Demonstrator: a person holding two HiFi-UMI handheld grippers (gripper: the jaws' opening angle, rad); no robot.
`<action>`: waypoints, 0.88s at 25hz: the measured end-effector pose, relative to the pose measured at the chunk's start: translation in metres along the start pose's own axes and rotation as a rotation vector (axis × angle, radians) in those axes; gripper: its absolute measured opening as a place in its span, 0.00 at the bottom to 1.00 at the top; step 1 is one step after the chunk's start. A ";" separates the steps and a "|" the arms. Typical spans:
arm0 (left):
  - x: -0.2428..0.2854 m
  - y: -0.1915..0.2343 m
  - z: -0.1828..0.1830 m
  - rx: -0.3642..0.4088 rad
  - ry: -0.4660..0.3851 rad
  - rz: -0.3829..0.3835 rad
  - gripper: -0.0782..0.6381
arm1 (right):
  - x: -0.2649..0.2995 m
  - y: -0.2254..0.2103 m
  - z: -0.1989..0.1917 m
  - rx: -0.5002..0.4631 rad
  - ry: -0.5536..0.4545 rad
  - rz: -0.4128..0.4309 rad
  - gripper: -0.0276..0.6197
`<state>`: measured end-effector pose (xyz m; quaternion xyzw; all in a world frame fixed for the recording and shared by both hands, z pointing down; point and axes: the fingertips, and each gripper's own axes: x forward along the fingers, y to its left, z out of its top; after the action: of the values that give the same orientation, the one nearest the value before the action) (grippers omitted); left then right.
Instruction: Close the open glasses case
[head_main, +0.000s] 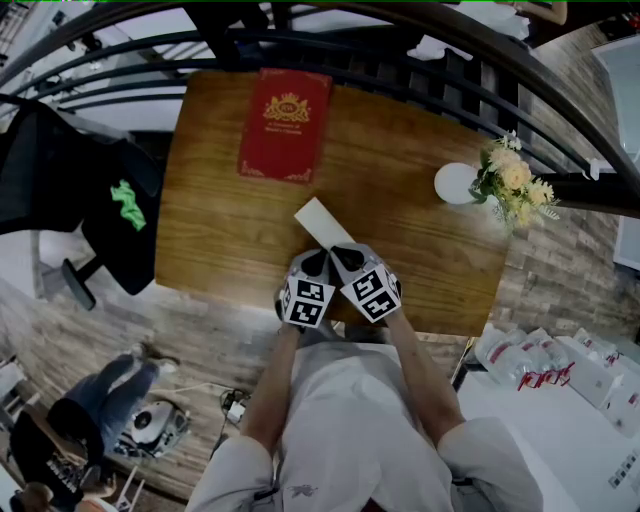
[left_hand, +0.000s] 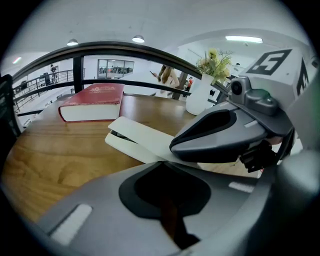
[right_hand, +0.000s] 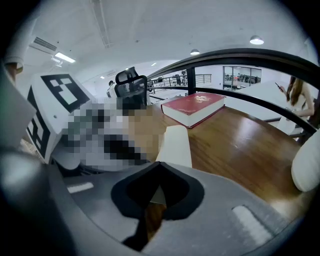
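A cream glasses case (head_main: 322, 222) lies on the wooden table (head_main: 220, 220), running diagonally from the table's middle towards the front edge. In the left gripper view its lid (left_hand: 145, 131) stands slightly lifted off the base (left_hand: 122, 146), with a dark gap between them. Both grippers sit side by side at the case's near end. My left gripper (head_main: 316, 263) (left_hand: 162, 162) has its jaws together, tips at the case's edge. The jaws of my right gripper (head_main: 347, 258) (right_hand: 159, 164) are also together, with the case (right_hand: 175, 144) just beyond them. Whether either one pinches the case is hidden.
A red book (head_main: 286, 124) lies at the table's far side. A white vase (head_main: 456, 184) with flowers (head_main: 515, 185) stands at the right. A dark railing (head_main: 420, 70) runs behind the table. A black office chair (head_main: 90, 200) stands to its left.
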<state>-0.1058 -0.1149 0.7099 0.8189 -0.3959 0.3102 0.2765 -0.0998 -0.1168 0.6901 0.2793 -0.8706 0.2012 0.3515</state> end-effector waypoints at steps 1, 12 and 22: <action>0.000 0.001 -0.001 0.000 0.007 0.002 0.14 | 0.001 0.000 0.000 -0.002 0.003 -0.001 0.05; 0.001 0.006 -0.009 0.006 0.044 0.014 0.14 | 0.010 0.007 -0.005 -0.008 0.060 0.004 0.05; -0.028 0.018 0.016 -0.008 -0.079 0.028 0.14 | -0.022 0.004 0.011 0.032 -0.059 -0.031 0.05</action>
<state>-0.1293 -0.1226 0.6826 0.8237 -0.4193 0.2798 0.2595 -0.0942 -0.1126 0.6656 0.3042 -0.8728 0.2015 0.3241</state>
